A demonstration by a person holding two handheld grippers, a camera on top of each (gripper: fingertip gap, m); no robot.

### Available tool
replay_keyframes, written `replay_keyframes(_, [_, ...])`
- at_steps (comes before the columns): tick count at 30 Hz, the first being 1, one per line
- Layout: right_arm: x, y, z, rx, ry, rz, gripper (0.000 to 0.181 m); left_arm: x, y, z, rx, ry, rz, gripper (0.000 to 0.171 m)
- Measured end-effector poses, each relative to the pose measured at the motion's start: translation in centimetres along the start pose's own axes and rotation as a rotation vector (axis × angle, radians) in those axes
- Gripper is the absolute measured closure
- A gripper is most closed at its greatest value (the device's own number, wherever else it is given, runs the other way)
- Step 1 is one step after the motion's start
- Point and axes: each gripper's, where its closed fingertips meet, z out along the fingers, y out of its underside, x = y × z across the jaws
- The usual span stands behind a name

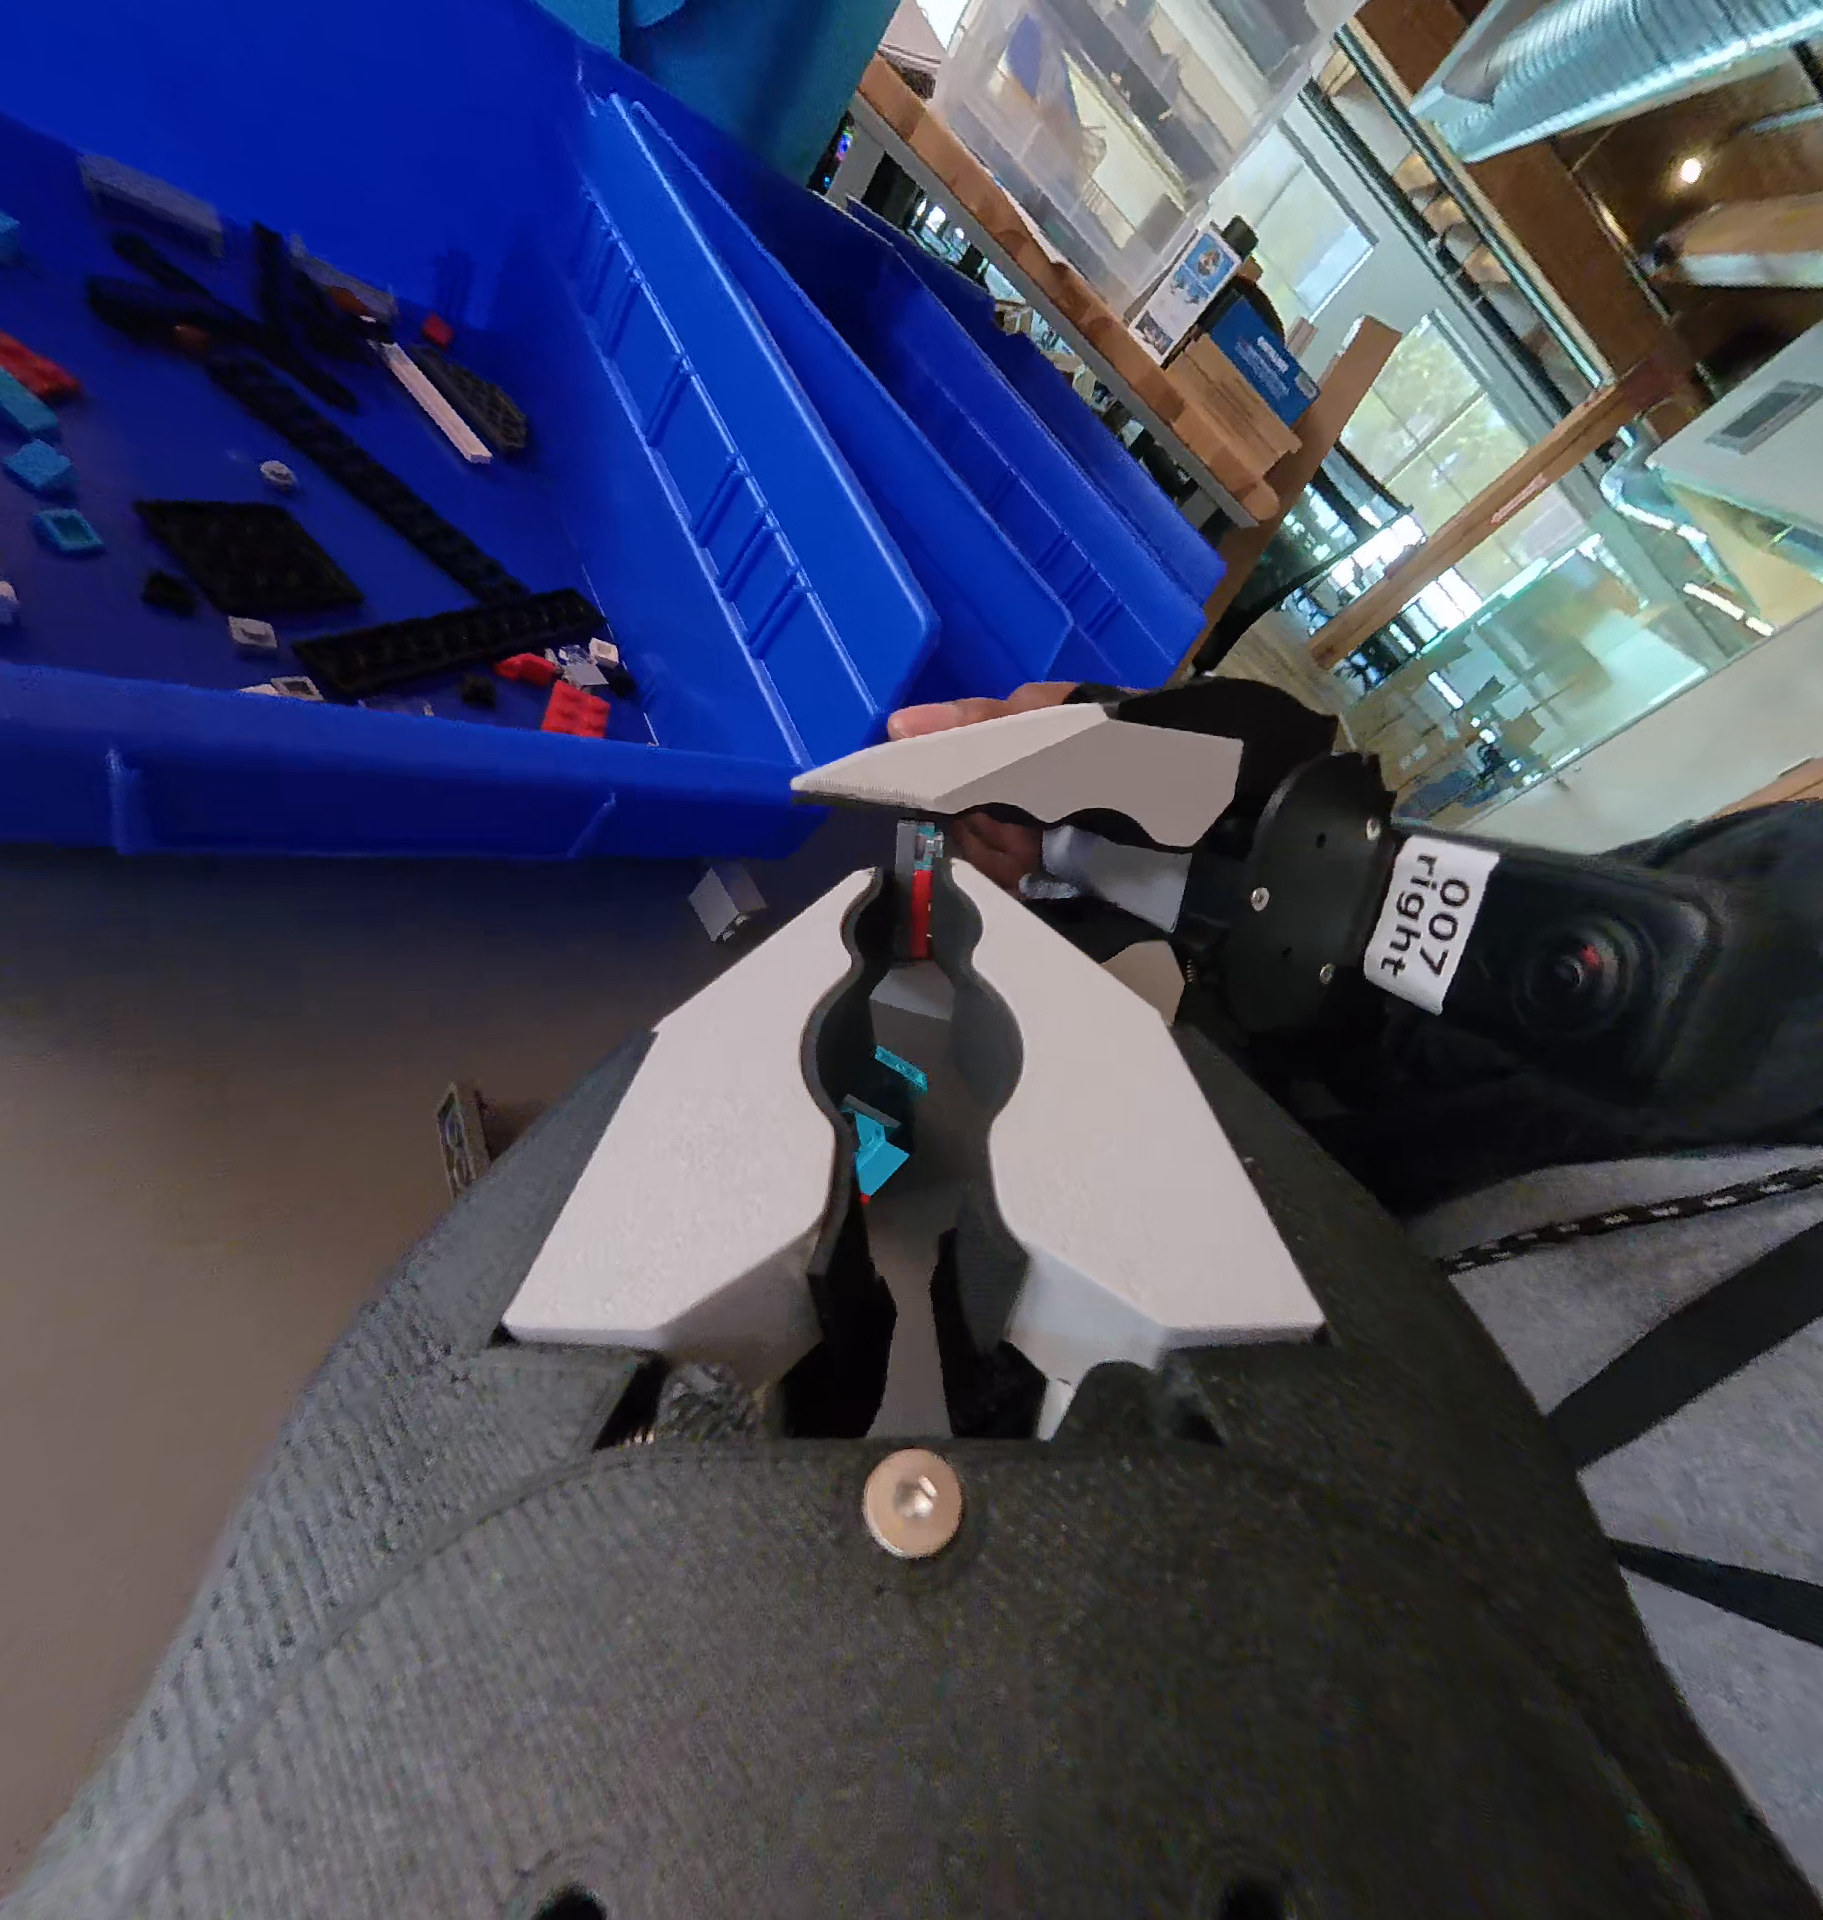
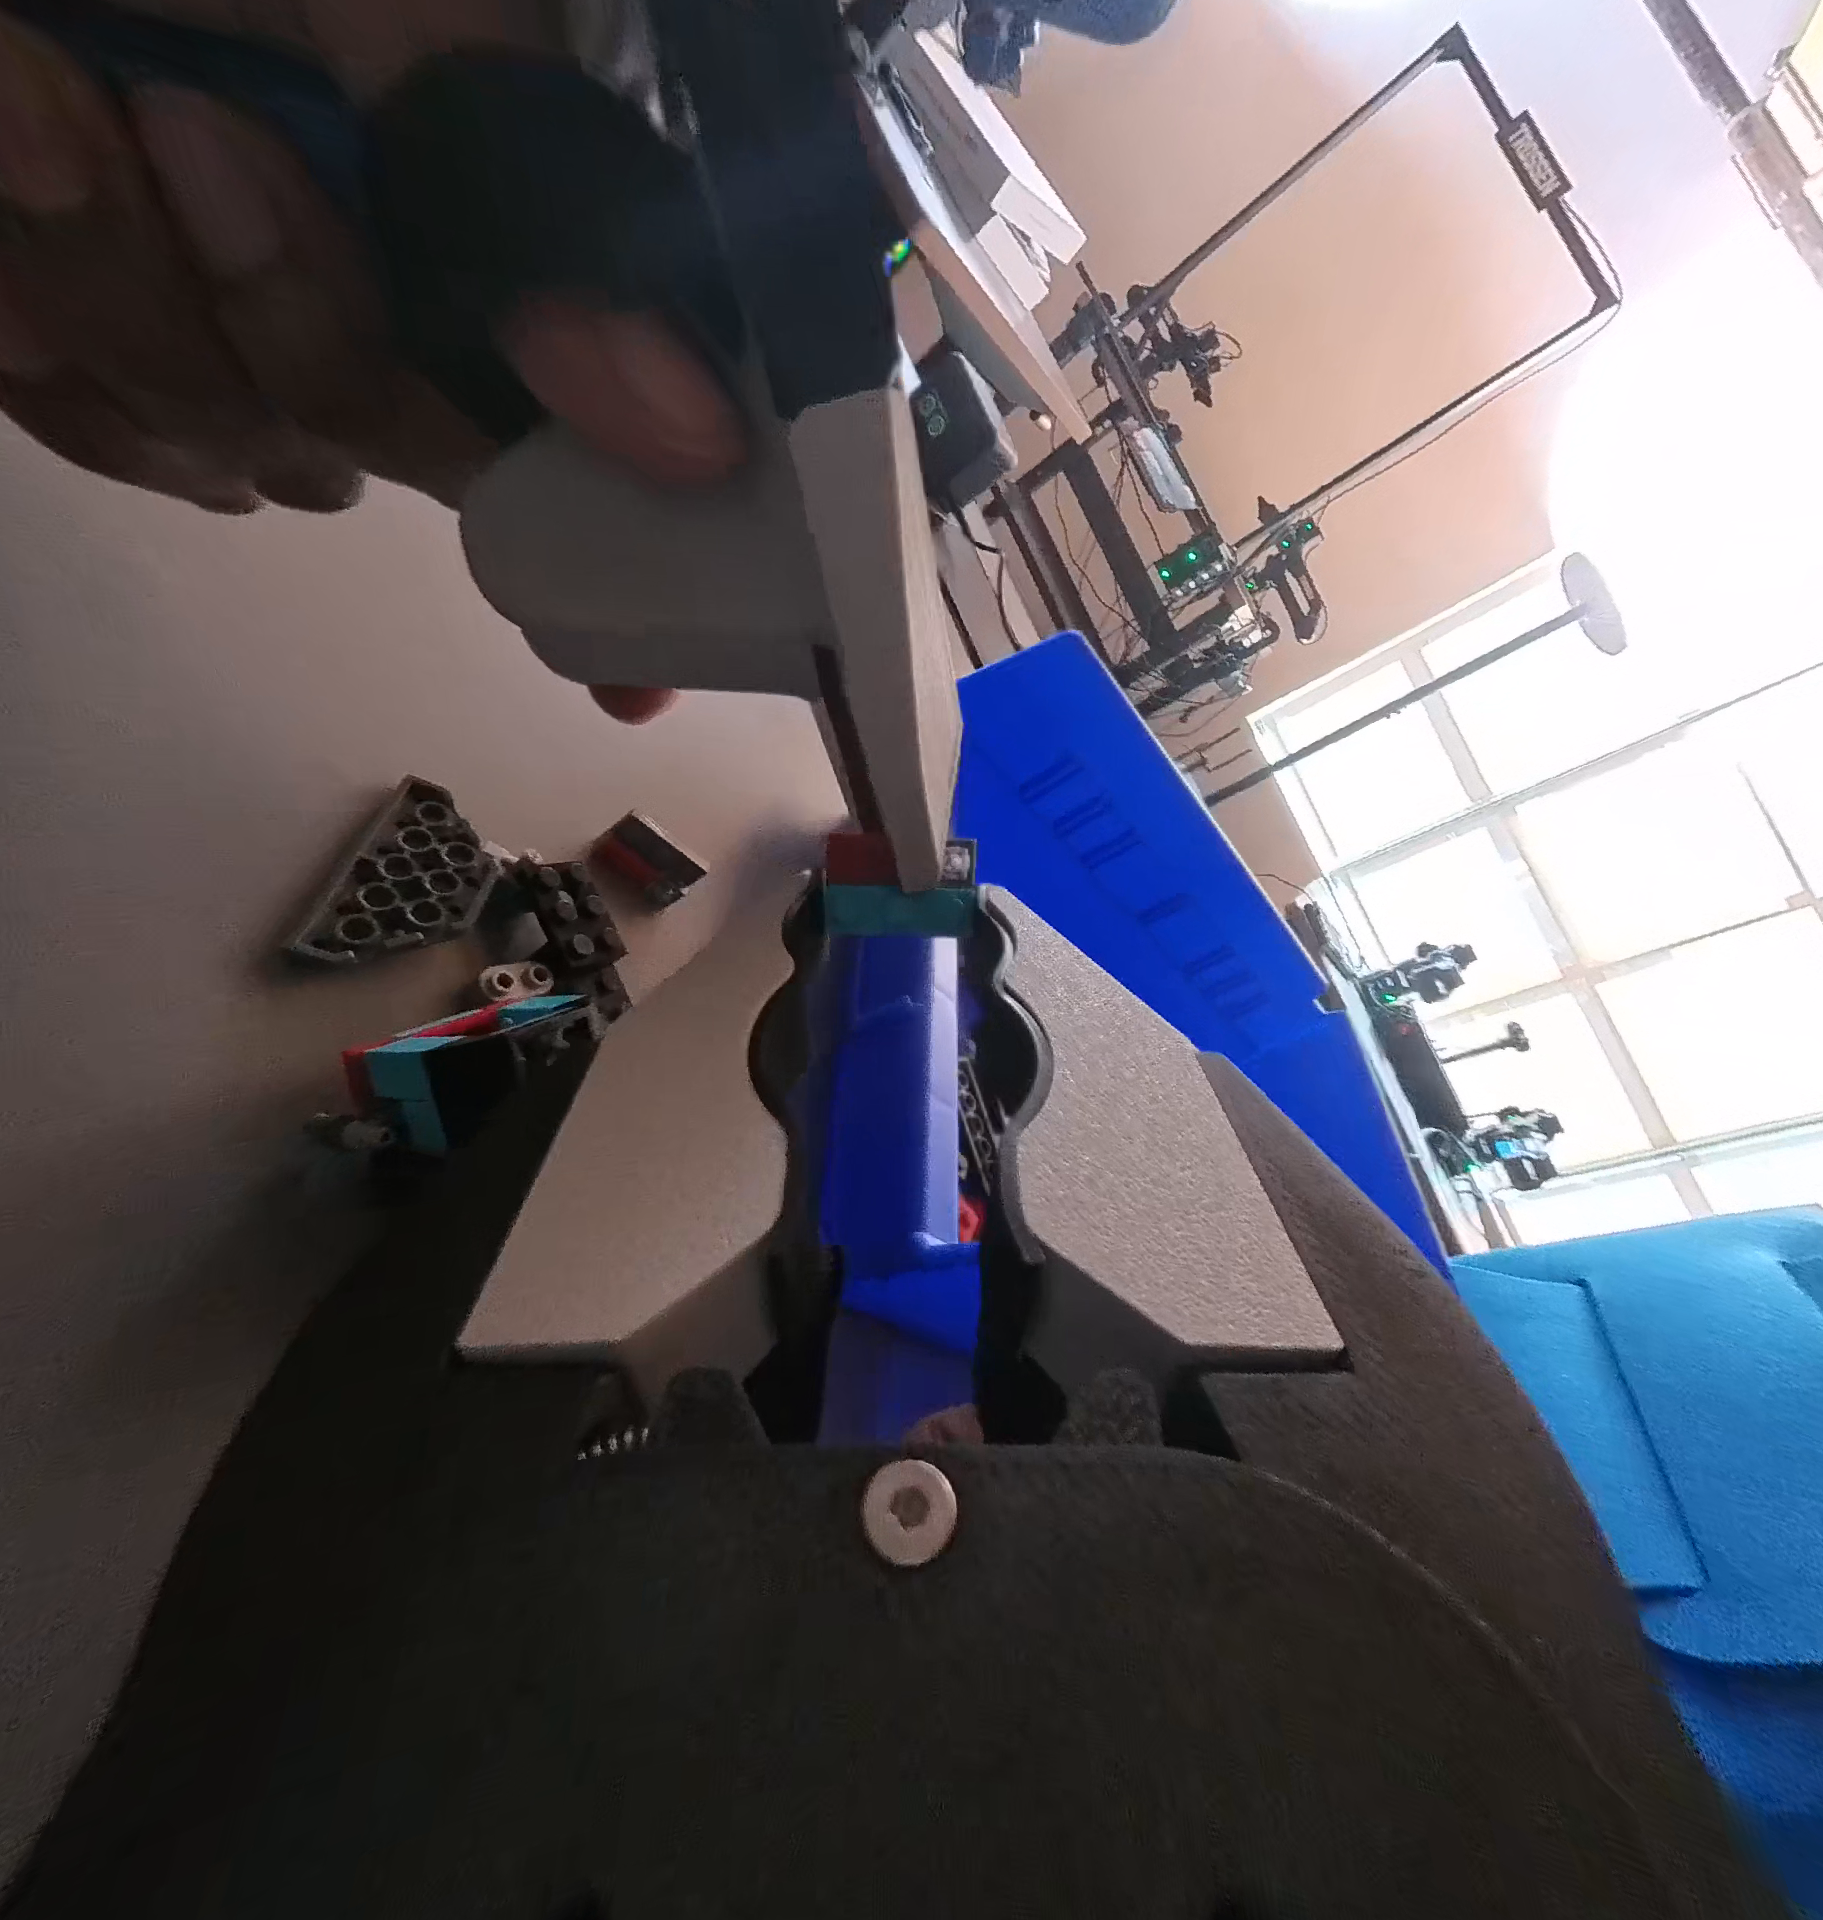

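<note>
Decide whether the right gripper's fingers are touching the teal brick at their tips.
Touching. The right wrist view shows the teal brick spanning the gap at the right gripper tips, its ends against both fingers.

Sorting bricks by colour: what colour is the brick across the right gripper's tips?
Teal brick, clearest in the right wrist view.

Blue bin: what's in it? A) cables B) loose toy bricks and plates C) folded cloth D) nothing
B: the left wrist view shows the blue bin with black plates and red bricks scattered loose on its floor.
</note>
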Motion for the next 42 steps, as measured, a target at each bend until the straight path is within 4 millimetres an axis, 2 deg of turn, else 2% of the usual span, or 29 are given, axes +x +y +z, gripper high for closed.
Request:
replay_keyframes(17, [1.1,0.5,0.0,-0.07,0.159,-0.252,0.154,-0.2,-0.3,0.0,0.109,0.126,-0.329,0.163])
replay_keyframes(34, [1.8,-0.1,-0.5,-0.048,0.211,-0.32,0.154,0.2,-0.7,-0.2,0.168,0.277,-0.577,0.162])
replay_keyframes(36, [1.9,-0.2,-0.6,-0.031,0.21,-0.287,0.154,0.3,-0.8,-0.3,0.171,0.279,-0.552,0.162])
replay_keyframes(42, [1.5,-0.9,-1.0,0.065,0.104,-0.075,0.153,1.1,-0.9,-0.5,0.072,0.222,-0.21,0.163])
